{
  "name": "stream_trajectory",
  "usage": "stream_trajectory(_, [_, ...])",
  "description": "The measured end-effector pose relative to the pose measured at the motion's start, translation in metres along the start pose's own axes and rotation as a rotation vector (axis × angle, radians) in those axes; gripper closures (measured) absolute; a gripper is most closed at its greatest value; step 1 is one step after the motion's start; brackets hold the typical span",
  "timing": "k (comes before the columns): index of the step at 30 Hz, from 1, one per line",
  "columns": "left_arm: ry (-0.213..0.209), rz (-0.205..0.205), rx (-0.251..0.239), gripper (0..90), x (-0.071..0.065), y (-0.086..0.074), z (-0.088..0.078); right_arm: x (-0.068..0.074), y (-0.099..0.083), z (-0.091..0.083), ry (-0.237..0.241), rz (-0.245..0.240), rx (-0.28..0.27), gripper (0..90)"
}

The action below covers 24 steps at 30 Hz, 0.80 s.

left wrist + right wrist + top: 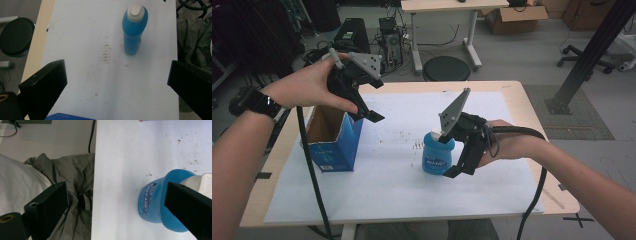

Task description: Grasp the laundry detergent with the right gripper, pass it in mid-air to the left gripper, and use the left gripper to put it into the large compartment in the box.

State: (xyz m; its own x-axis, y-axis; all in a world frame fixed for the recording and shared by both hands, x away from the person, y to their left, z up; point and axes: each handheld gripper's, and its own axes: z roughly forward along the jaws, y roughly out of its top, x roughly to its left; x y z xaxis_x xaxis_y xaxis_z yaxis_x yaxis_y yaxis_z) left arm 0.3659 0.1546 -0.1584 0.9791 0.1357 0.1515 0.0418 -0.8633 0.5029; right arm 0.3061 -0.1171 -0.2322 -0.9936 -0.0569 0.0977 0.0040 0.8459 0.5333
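From the high view I am seeing the blue bottle (438,154) standing upright on the white sheet (387,165) that is covering the worktop (532,120), a little right of centre. My right gripper (458,169) is sitting just to the right of the bottle, its fingers pointing down toward the near side and spread apart, with nothing between them; whether one is touching the bottle I cannot tell. My left gripper (367,114) is hanging above the open blue box (334,140) at the left of the sheet, its fingers also apart and holding nothing. A round black stool (446,68) is standing on the floor beyond the far edge.

In the left gripper view I am looking down between two widely parted fingers (45,85) at the sheet, with the bottle (133,30) and its white cap (136,11) well ahead of them.

In the right gripper view the fingers (48,205) are standing wide apart; the bottle (155,200) is lying partly behind the right-hand one, and grey clothing (67,177) is showing past the worktop's edge.
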Motion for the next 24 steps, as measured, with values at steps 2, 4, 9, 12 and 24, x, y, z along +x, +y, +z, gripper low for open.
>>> stream_trajectory(2, [-0.001,0.000,0.001,3.1,-0.0006,0.0005,-0.0006,0.0008,0.0004,0.0001,0.000,-0.001,0.004,5.0])
stream_trajectory(4, [-0.002,-0.003,0.000,3.1,-0.0011,0.0008,-0.0010,0.0019,0.0008,-0.0003,-0.001,-0.005,0.005,5.0])
stream_trajectory(9, [-0.006,-0.003,0.006,3.1,-0.0018,0.0015,-0.0019,0.0021,0.0003,-0.0016,-0.007,-0.004,0.004,4.7])
stream_trajectory(12, [-0.006,-0.007,0.009,3.1,-0.0022,0.0014,-0.0025,0.0012,-0.0011,-0.0018,-0.007,-0.004,-0.004,4.6])
stream_trajectory(24, [0.000,-0.007,0.006,3.1,-0.0027,0.0063,-0.0092,0.0003,-0.0035,-0.0056,-0.009,-0.002,-0.025,4.5])
